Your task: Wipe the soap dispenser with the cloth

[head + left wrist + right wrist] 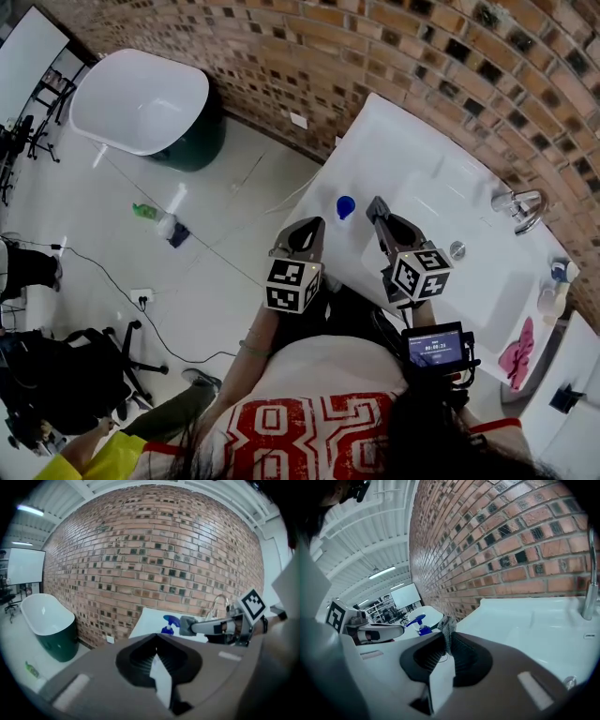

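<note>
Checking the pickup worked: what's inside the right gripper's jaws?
A grey cloth, pinched in the right gripper; only its bunched top shows, the rest is covered by the jaws.

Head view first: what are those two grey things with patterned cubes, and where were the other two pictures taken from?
There is no robot here. A person holds a grasping tool in each hand. The head view looks down from a camera on the person's head, and each of the other pictures comes from a camera riding on one tool. The left tool is shut and empty. The right tool is shut on a grey cloth. Ahead is a white sink with a tap and a blue soap dispenser.
</note>
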`<state>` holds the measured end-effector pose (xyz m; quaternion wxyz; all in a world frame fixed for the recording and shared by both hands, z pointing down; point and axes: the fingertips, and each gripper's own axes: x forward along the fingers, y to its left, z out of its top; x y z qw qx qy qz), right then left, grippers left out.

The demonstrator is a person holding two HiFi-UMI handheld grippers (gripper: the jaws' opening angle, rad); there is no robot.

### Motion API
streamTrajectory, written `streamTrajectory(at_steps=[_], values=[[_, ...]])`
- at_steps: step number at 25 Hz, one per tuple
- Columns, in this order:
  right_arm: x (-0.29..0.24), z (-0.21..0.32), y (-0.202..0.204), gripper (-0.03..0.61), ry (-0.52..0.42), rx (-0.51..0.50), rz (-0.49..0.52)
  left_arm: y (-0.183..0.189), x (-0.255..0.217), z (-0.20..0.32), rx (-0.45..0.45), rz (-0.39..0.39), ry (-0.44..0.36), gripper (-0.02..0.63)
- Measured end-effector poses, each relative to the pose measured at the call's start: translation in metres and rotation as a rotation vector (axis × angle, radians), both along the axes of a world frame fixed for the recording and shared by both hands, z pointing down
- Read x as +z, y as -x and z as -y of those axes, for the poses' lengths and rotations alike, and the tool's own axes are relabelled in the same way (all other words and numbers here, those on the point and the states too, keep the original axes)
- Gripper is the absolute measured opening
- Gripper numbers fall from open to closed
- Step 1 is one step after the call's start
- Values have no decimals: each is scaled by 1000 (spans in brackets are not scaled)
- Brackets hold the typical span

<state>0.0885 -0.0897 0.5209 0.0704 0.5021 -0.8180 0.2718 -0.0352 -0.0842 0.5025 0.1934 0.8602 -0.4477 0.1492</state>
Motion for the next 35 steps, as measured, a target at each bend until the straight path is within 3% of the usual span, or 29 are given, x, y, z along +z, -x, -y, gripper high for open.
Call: streamTrajectory(at_steps=[19, 35], values=[[2, -18, -8, 46, -29, -51, -34, -26, 1, -27, -16, 20, -4, 4], [7, -18, -12, 46, -18, -48, -32, -27, 3, -24, -15, 27, 1, 5]])
